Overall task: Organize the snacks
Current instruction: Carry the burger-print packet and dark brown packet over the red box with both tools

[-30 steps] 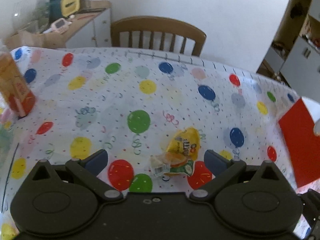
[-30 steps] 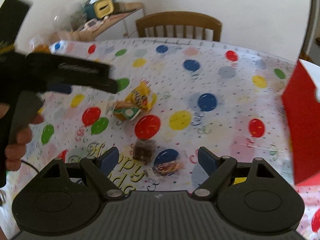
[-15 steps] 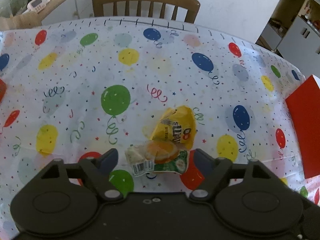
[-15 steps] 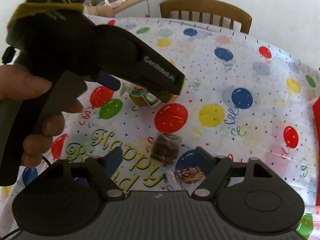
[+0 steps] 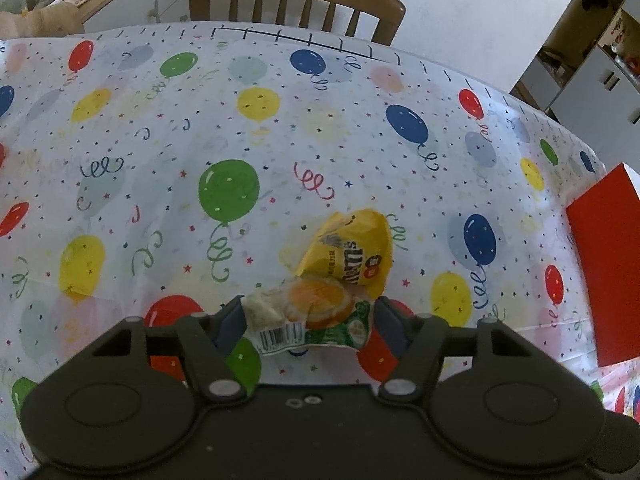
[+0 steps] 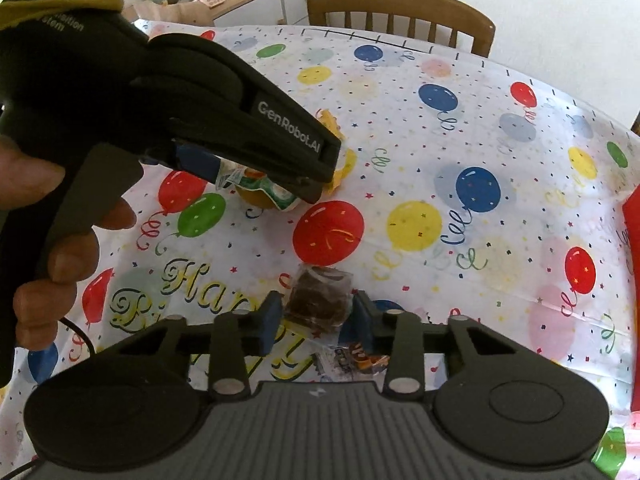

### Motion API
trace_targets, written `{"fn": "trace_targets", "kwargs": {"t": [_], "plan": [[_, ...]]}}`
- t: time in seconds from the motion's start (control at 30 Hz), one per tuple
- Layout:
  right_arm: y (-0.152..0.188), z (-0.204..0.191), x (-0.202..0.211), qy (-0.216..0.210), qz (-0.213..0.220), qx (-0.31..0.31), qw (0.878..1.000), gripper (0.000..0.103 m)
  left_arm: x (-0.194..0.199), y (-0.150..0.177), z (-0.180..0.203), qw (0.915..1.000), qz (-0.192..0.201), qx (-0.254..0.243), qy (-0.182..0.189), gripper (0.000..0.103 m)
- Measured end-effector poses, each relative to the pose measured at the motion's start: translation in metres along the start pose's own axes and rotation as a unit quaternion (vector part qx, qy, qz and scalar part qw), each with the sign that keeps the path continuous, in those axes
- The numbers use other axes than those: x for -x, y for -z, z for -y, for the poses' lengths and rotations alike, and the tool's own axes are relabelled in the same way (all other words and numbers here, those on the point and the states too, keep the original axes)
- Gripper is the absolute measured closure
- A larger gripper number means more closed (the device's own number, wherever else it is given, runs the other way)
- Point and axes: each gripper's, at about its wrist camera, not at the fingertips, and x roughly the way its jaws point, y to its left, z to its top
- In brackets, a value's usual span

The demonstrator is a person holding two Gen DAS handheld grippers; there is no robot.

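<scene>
The left gripper (image 5: 308, 320) reads "GenRobot.AI"; its jaws are closing around an orange-and-green packet (image 5: 308, 316) with a barcode, its long axis spanning them. Just beyond lies a yellow m&m's bag (image 5: 352, 256). The right gripper (image 6: 316, 316), jaws closing, brackets a brown snack (image 6: 320, 298) below the packet on the desk (image 6: 460, 140), by the word "Happy".

Both grippers are made of black plastic. The left gripper (image 5: 308, 320) has two round bumps on its body, silver screw heads on its bent arms, and dark blue fingers (image 5: 231, 322). Seen from the side, it says "GenRobot.AI" in white letters, with a yellow band near the top and a thin black cable below. The right gripper (image 6: 316, 320) has a ridged grey middle and blue fingers (image 6: 269, 320).
</scene>
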Motion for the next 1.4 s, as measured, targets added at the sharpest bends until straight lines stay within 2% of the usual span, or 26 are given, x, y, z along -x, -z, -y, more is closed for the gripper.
{"fn": "trace_targets", "kwargs": {"t": [0.27,0.77,1.03,1.13,1.4], "plan": [[0.002,0.007,0.015,0.005,0.009,-0.027,1.0,0.07,0.007,0.005,-0.011,0.9999,0.001,0.016,-0.006,0.038],[0.013,0.019,0.084,-0.016,0.046,-0.055,0.997,0.071,0.056,0.033,-0.013,0.9992,0.019,0.03,0.016,0.038],[0.022,0.035,0.131,-0.015,0.076,-0.066,0.995,0.071,0.1,0.046,0.01,0.998,0.05,0.011,0.036,0.038],[0.028,0.043,0.148,-0.009,0.087,-0.066,0.994,0.071,0.112,0.049,0.023,0.9972,0.051,0.004,0.054,0.038],[0.046,0.073,0.192,0.004,0.106,-0.065,0.992,0.071,0.145,0.059,0.073,0.9933,0.073,-0.033,0.084,0.038]]}}
